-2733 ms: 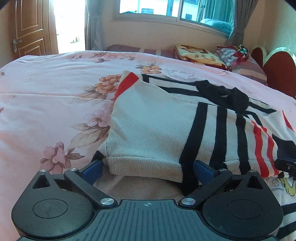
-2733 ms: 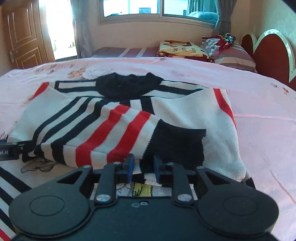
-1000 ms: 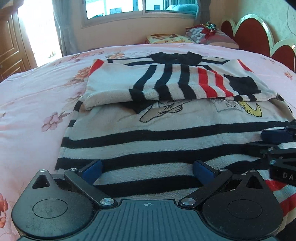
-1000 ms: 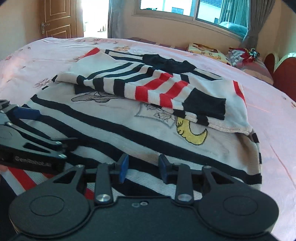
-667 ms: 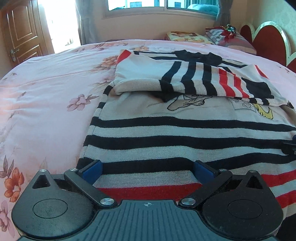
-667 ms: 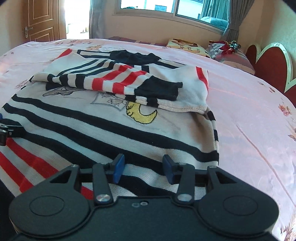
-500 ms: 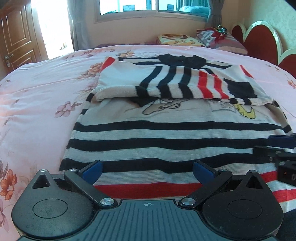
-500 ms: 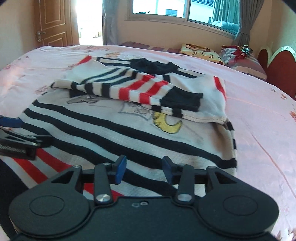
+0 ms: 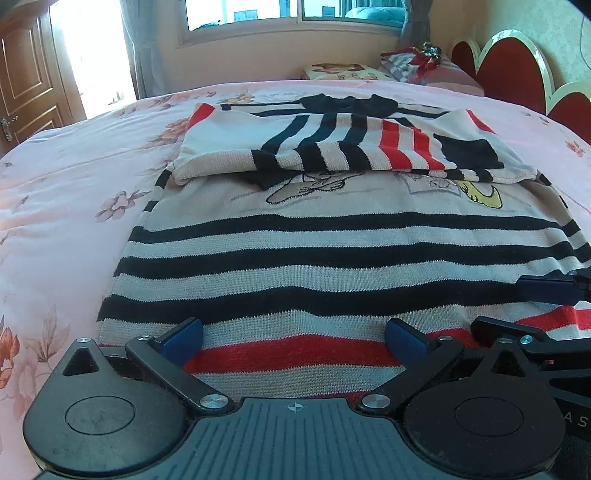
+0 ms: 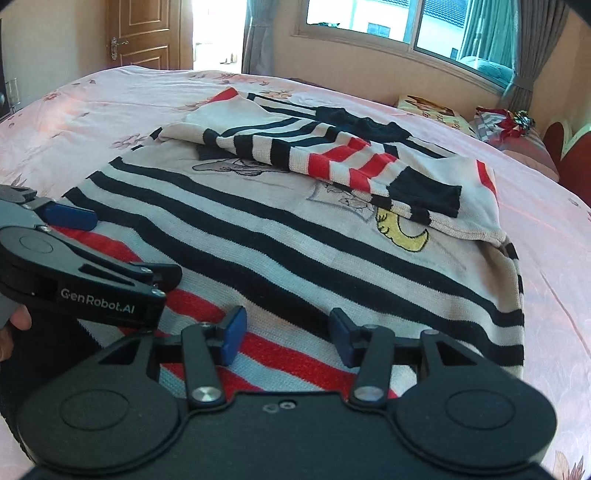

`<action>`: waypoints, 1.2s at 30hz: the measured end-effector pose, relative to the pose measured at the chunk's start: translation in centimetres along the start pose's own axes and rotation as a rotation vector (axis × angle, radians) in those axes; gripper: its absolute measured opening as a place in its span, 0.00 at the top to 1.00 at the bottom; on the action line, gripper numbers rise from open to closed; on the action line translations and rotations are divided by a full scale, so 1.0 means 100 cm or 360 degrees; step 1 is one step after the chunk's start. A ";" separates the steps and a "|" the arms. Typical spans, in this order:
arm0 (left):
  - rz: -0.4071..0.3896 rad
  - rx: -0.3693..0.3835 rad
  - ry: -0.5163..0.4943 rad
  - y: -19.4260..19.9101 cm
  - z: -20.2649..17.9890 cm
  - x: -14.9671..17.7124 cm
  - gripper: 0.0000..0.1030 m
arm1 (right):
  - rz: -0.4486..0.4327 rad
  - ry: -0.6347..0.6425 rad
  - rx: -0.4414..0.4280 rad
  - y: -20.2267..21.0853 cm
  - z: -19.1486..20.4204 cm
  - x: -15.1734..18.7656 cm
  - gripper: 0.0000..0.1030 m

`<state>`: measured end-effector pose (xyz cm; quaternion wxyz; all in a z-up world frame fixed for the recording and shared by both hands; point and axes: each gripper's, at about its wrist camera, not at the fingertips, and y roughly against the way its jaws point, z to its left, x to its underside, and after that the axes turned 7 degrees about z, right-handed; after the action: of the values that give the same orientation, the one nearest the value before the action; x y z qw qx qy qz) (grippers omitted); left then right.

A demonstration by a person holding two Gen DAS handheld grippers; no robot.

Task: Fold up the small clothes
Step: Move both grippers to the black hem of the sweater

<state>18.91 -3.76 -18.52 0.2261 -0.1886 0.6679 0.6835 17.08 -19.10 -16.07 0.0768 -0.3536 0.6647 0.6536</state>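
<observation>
With your left gripper (image 9: 293, 334) released and right gripper (image 10: 284, 332) opening, both empty, pinch the sweater (image 9: 332, 236) hem evenly before folding.

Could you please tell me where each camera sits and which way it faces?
Left wrist: rides the left tongs, looking down across the striped sweater toward the window; the right tongs edge in at right.
Right wrist: rides the right tongs, whose jaws are opening over the hem, facing the door; left tongs and a fingertip show at left.
Shared: sweater, floral bedsheet, window, each other's tongs.
</observation>
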 end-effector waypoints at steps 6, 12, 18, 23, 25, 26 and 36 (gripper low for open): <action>-0.0014 0.0052 -0.0067 0.009 0.012 0.012 0.00 | 0.0022 -0.0087 0.0097 0.016 0.002 0.024 0.50; -0.0026 0.0086 -0.0111 0.029 0.035 0.043 0.00 | 0.0040 -0.0192 0.0117 0.041 0.010 0.034 0.50; -0.0023 0.0108 -0.0082 0.043 0.062 0.063 0.00 | 0.0084 -0.0276 0.0261 0.046 0.009 0.053 0.51; -0.0032 0.0082 -0.0054 0.060 0.069 0.069 0.00 | 0.0073 -0.0342 0.0326 0.065 0.002 0.065 0.51; -0.0035 0.0089 -0.0050 0.065 0.071 0.074 0.00 | 0.0021 -0.0352 0.0280 0.076 0.008 0.068 0.50; -0.0015 0.0084 -0.0066 0.063 0.072 0.078 0.00 | 0.0023 -0.0336 0.0273 0.076 0.013 0.069 0.50; 0.0067 0.0116 0.0078 0.061 0.087 0.092 0.00 | 0.0057 -0.0339 0.0324 0.081 0.016 0.082 0.47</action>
<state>8.23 5.47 -18.28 0.2020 -0.1827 0.7015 0.6586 5.86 -21.51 -14.32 0.1707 -0.2607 0.7219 0.6179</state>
